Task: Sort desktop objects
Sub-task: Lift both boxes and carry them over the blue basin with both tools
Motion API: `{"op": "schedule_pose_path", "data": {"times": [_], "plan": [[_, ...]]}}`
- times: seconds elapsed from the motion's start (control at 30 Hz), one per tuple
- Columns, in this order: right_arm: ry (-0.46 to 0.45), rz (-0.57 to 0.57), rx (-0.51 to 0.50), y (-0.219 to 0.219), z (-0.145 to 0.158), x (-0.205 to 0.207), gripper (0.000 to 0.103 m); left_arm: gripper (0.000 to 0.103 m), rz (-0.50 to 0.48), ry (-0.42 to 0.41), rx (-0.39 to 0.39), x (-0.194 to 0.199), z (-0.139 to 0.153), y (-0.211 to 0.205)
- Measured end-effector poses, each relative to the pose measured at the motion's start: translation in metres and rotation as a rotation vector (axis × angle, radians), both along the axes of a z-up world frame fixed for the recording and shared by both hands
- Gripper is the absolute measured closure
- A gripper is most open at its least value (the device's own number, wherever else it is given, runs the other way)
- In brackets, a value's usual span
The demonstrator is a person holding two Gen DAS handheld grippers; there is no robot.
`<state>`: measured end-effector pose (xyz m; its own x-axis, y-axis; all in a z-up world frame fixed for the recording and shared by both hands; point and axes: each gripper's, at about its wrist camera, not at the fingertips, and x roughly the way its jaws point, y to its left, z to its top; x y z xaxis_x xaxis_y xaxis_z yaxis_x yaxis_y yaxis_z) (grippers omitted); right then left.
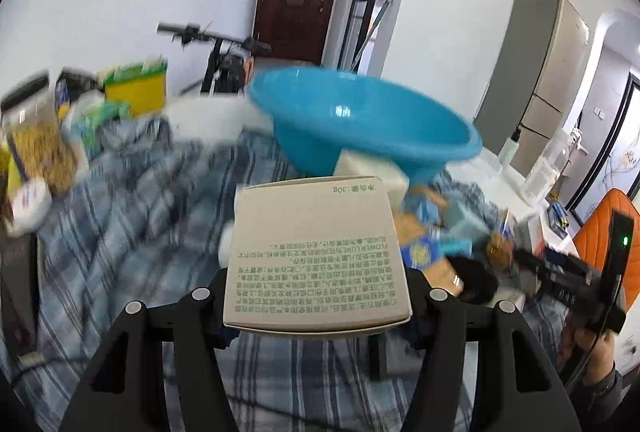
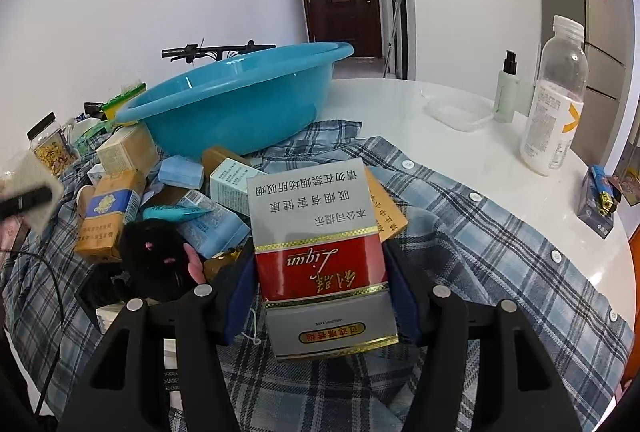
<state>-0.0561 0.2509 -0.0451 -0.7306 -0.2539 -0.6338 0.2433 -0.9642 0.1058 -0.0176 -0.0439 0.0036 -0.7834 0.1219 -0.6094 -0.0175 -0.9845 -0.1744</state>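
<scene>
My left gripper (image 1: pixel 316 296) is shut on a beige box (image 1: pixel 316 252) with green print and holds it above the plaid cloth (image 1: pixel 132 216), short of the blue basin (image 1: pixel 360 120). My right gripper (image 2: pixel 320 296) is shut on a grey and red cigarette pack (image 2: pixel 316 252) over the plaid shirt (image 2: pixel 480 252). The blue basin (image 2: pixel 240 100) stands behind a heap of small boxes (image 2: pixel 180 192). The right gripper also shows at the right edge of the left wrist view (image 1: pixel 568 276).
Jars and green and yellow packages (image 1: pixel 136 88) stand at the back left. A clear bottle (image 2: pixel 556 96), a pump bottle (image 2: pixel 507 88) and a clear plastic tray (image 2: pixel 458 110) stand on the white table (image 2: pixel 400 100) at right. A black plush (image 2: pixel 156 252) lies by the boxes.
</scene>
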Motion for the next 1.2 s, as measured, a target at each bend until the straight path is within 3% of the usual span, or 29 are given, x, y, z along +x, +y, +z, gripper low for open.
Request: {"op": "schedule_pose_path", "data": {"times": [0.2,0.47,0.7,0.8,0.97,1.2], "plan": [[-0.008,0.018,-0.001,-0.001,-0.001,0.0,0.044,0.041,0.013,0.116,-0.033,-0.033,0.047,0.0],[0.007,0.015,0.0,-0.001,0.0,0.001,0.044,0.041,-0.002,0.146,-0.015,-0.088,0.084,0.002],[-0.02,0.019,0.0,-0.001,-0.003,-0.002,0.044,0.041,-0.001,0.176,-0.122,-0.143,0.124,0.024],[-0.017,0.006,-0.003,0.0,-0.002,-0.002,0.044,0.041,-0.021,0.169,-0.126,-0.166,0.128,0.03],[0.029,-0.031,0.008,0.002,0.003,0.004,0.044,0.041,-0.058,0.139,-0.042,-0.187,0.114,0.023],[-0.005,-0.014,0.056,-0.008,-0.002,-0.002,0.044,0.041,-0.068,0.103,0.0,-0.203,0.094,0.004]]}}
